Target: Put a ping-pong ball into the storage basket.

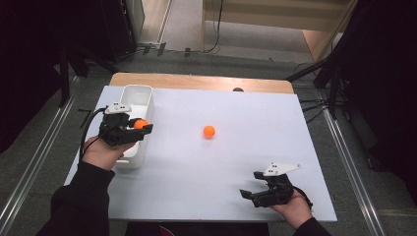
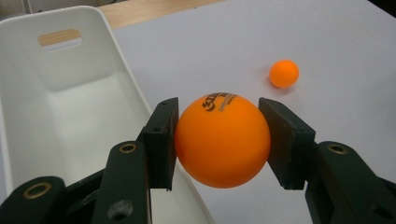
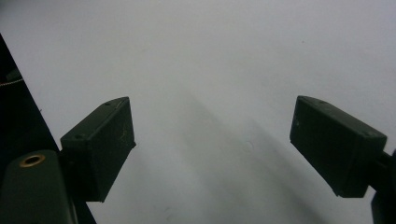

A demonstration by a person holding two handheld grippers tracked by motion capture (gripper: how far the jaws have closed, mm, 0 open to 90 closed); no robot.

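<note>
Jaws of my left gripper (image 2: pixel 218 140) are clamped on an orange ping-pong ball (image 2: pixel 222 140), one pad pressed to each side, dark printed lettering showing on its top. Seen from the high view, I hold this ball (image 1: pixel 140 124) above the right-hand wall of the white bin (image 1: pixel 142 101), which stands at the left edge of the white tabletop (image 1: pixel 221 167). Through the left gripper view, the bin (image 2: pixel 60 107) has a slot handle in its far wall. A second orange ball (image 1: pixel 209 131) rests on the tabletop, well apart from the bin, near the middle; it appears beyond my left gripper (image 2: pixel 284 73). My right gripper (image 1: pixel 252 188) rests low at the near right, its jaws spread wide over bare tabletop (image 3: pixel 210 70), gripping nothing.
</note>
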